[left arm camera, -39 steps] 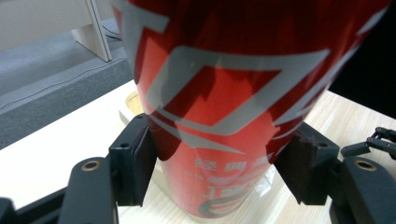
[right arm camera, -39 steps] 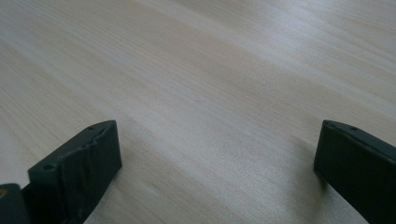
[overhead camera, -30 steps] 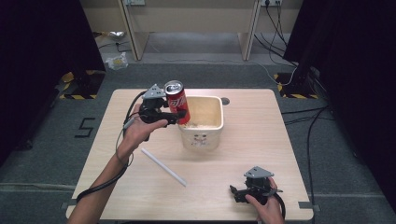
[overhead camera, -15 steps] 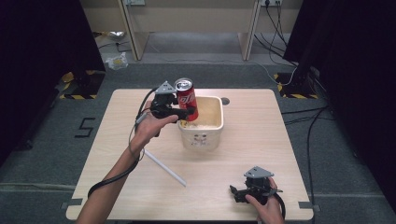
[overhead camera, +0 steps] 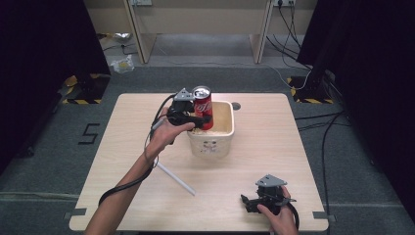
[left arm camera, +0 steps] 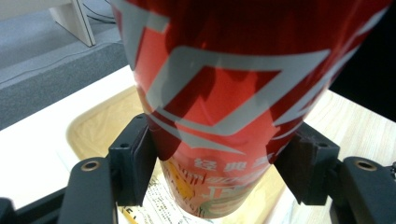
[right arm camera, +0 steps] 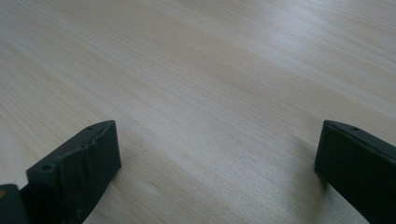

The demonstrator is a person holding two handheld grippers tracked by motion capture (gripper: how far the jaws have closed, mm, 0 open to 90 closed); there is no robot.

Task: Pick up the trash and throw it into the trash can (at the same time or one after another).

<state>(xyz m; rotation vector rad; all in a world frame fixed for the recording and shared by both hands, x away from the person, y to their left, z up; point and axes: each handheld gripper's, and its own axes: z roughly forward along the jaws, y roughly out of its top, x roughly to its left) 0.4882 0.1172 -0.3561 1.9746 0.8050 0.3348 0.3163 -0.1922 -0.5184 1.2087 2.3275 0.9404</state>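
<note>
High view: the left gripper (overhead camera: 203, 119) holds a red can (overhead camera: 203, 106) upright above the left part of a cream tub (overhead camera: 211, 144) that stands near the middle of the table (overhead camera: 293, 142). Its fingers (overhead camera: 198, 119) clamp the can around the lower half of its body, and the silver top of the can faces up. The can's bottom sits inside the tub's opening, below the rim line, close to the tub's left wall; whether it touches the floor of the tub I cannot tell.

Left gripper view: the two black fingers (left arm camera: 135, 161) press on either side of the can (left arm camera: 224, 93), and beneath it lies the pale inside of the tub (left arm camera: 100, 128) with some printed paper (left arm camera: 163, 205) at the bottom.

A thin white stick (overhead camera: 175, 177) lies on the table, near and left of the tub, well apart from it.

At the near right of the table the right gripper (overhead camera: 249, 204) rests low over the wood. In the right gripper view its fingers (right arm camera: 79, 161) stand wide apart with bare table (right arm camera: 210, 93) between them.
</note>
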